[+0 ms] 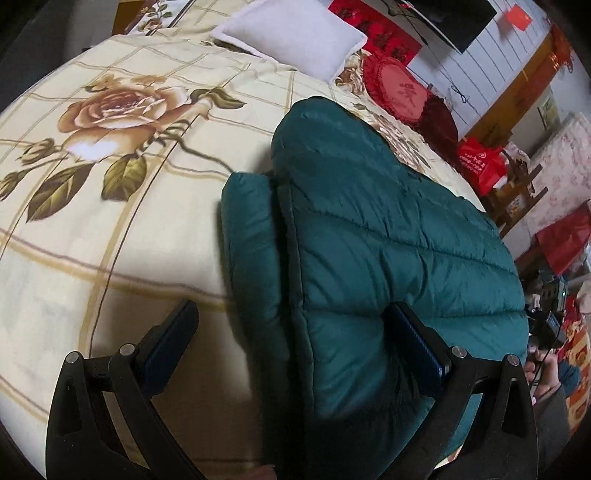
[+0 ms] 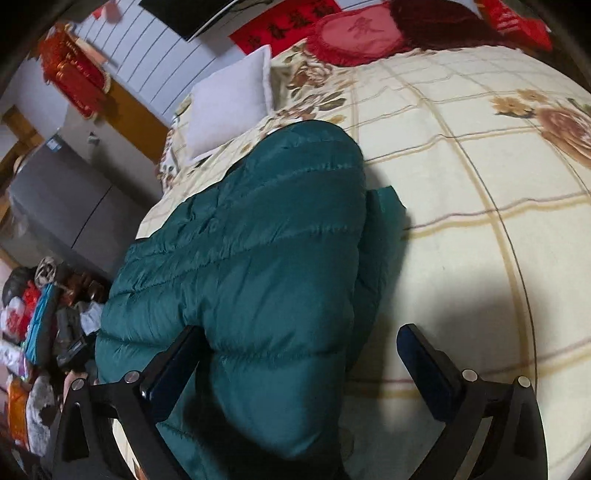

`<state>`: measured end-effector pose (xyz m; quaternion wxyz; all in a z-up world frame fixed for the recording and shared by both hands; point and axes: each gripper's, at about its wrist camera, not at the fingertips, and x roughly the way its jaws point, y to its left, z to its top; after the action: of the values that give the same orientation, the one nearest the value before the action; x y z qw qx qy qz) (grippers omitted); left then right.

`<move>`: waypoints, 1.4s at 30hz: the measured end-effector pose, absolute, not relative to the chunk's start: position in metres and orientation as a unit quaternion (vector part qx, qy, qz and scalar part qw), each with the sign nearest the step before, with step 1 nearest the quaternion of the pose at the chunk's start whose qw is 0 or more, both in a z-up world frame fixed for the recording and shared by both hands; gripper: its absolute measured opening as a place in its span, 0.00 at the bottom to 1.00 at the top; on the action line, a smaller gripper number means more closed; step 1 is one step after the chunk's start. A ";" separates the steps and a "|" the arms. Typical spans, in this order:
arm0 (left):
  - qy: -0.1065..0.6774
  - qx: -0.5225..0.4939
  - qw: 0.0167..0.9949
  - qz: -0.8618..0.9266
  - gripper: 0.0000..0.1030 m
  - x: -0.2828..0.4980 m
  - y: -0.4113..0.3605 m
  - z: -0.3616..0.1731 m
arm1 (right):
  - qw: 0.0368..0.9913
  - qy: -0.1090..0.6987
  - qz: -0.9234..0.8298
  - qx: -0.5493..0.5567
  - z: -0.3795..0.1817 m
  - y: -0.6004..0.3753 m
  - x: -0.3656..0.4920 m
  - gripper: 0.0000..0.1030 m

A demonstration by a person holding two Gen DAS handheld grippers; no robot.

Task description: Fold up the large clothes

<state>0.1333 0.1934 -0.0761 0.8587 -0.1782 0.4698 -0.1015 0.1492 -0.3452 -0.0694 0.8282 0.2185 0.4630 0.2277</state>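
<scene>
- Teal quilted puffer jacket (image 1: 388,229) lies on the floral bedspread (image 1: 110,221), already doubled lengthwise into a long narrow bundle; a second layer or sleeve (image 1: 251,240) peeks out along one side.
- Long axis runs from the near bed edge away toward the white pillow (image 1: 291,37) at the head of the bed. Both cameras look straight along it.
- Left gripper (image 1: 295,339): fingers spread wide, nothing pinched. Its right finger (image 1: 417,343) sits over the jacket's near end; its left finger is over bare bedspread. The side edge of the bundle falls between them.
- Right gripper (image 2: 299,354): fingers also spread wide, holding nothing. Its left finger (image 2: 177,362) overlies the jacket; its right finger is above bare sheet.
- Whether either finger touches the fabric, cannot tell.
- Judgement: both grippers are at the near short end, about equally close, one per side. The likely next move is to take that end and carry it along the long axis toward the pillow.
- Writing: red banner (image 2: 284,22) on the wall with dark Chinese characters, too blurred to read. Red cushion (image 2: 354,29) bears a character, unreadable. Red bag (image 1: 480,166) by the bed has pale print, illegible. No brand visible on the jacket.
</scene>
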 end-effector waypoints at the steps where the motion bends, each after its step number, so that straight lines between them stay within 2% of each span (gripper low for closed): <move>1: 0.469 -0.180 0.858 -0.103 1.00 0.136 0.193 -0.076 | 0.826 0.462 0.235 0.221 -0.070 -0.343 0.151 1.00; 8: 0.480 -0.181 0.846 -0.143 1.00 0.147 0.187 -0.076 | 0.816 0.454 0.301 0.194 -0.072 -0.317 0.154 1.00; 15: 0.433 -0.114 0.882 -0.145 0.75 0.140 0.173 -0.062 | 0.825 0.438 0.303 0.191 -0.074 -0.316 0.153 1.00; 17: 0.428 -0.105 0.887 -0.140 0.65 0.139 0.170 -0.062 | 0.828 0.437 0.296 0.188 -0.073 -0.315 0.154 1.00; 18: 0.424 -0.100 0.889 -0.139 0.57 0.139 0.168 -0.062 | 0.830 0.438 0.292 0.183 -0.073 -0.314 0.153 0.99; 19: 0.420 -0.093 0.893 -0.134 0.49 0.139 0.166 -0.061 | 0.832 0.439 0.291 0.177 -0.071 -0.312 0.152 0.96; 20: 0.412 -0.077 0.899 -0.127 0.47 0.136 0.161 -0.058 | 0.833 0.436 0.293 0.173 -0.069 -0.311 0.149 0.92; 23: 0.396 -0.041 0.911 -0.109 0.37 0.134 0.150 -0.053 | 0.843 0.420 0.302 0.145 -0.056 -0.304 0.142 0.64; 25: 0.378 -0.025 0.920 -0.104 0.30 0.130 0.146 -0.046 | 0.853 0.407 0.304 0.119 -0.047 -0.300 0.137 0.53; 26: 0.364 -0.027 0.925 -0.101 0.29 0.126 0.147 -0.040 | 0.859 0.396 0.305 0.110 -0.040 -0.299 0.133 0.47; 29: 0.337 -0.036 0.936 -0.098 0.26 0.117 0.149 -0.025 | 0.873 0.370 0.301 0.100 -0.024 -0.299 0.126 0.40; 42: 0.275 -0.027 0.954 -0.116 0.25 0.046 0.142 0.091 | 0.919 0.260 0.290 0.064 0.086 -0.306 0.059 0.36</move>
<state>0.0464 0.1419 0.0914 0.9541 -0.0266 0.2746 -0.1164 0.0588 -0.3058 0.0862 0.9187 0.0636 0.2599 0.2905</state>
